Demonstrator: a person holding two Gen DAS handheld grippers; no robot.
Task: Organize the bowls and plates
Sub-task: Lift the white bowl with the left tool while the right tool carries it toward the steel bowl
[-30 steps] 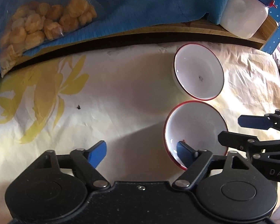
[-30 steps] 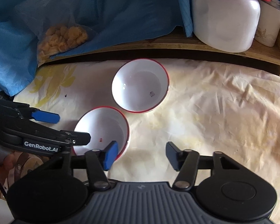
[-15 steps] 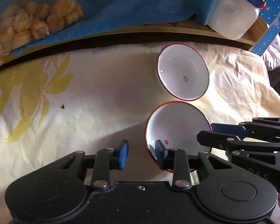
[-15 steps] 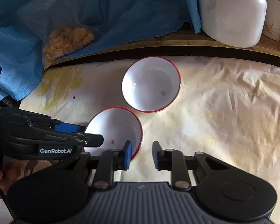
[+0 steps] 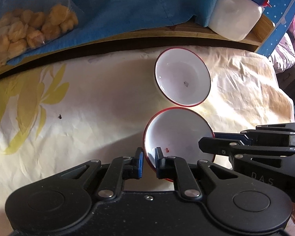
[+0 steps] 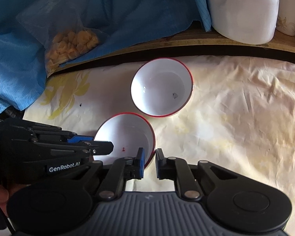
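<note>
I see two round, smooth white bowls with red rims on a crinkly cloth. My left gripper and right gripper both pinch the near bowl by its rim; the far bowl sits just behind

near bowl: glossy white glaze, red rim
surface: creased matt covering, yellow print
shelf: bare wood
cloth: blue, matt weave
tools: matt black plastic, metal rivets

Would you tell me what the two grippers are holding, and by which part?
Both hold the near bowl by its red rim: left gripper at the left edge, right gripper at the right.
</note>
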